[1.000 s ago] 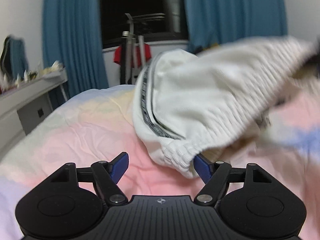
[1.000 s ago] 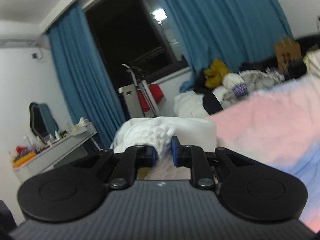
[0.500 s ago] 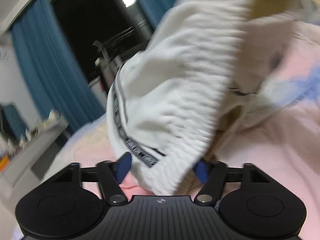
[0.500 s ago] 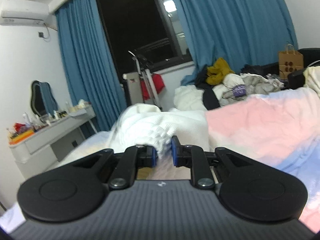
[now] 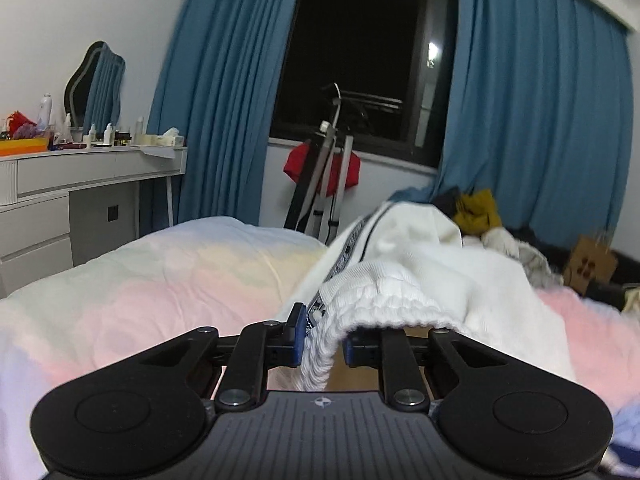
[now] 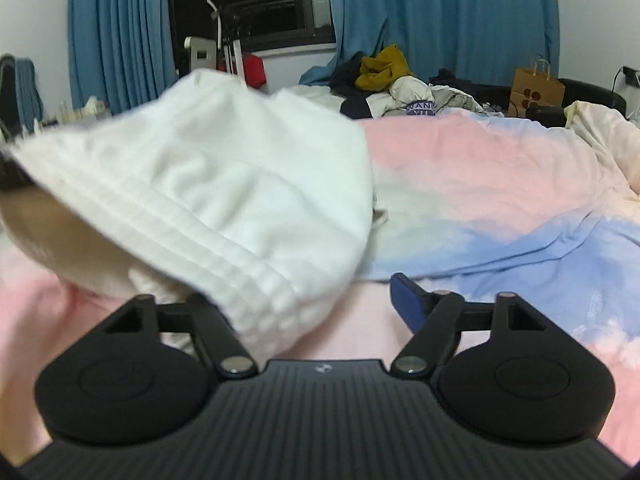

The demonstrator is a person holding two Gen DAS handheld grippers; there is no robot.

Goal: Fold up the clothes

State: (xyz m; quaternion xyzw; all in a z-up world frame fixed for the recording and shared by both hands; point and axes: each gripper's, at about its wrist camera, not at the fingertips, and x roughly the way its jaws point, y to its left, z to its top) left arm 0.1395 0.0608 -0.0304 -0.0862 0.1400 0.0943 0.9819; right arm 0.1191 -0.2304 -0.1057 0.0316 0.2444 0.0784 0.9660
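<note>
A white garment with a ribbed elastic waistband and a black-and-white side stripe lies over the pastel bedspread. My left gripper is shut on the ribbed waistband and holds it just above the bed. In the right wrist view the same white garment hangs in front, and its ribbed band drapes over the left finger. My right gripper is open; only its right blue pad shows, and it holds nothing.
A white dresser with bottles stands at the left. Blue curtains and a dark window are behind, with a metal rack. A pile of clothes and a paper bag sit beyond the bed.
My left gripper has closed on the waistband; it was open before. My right gripper has opened and let go of the cloth it was pinching. The garment has dropped lower toward the bed.
</note>
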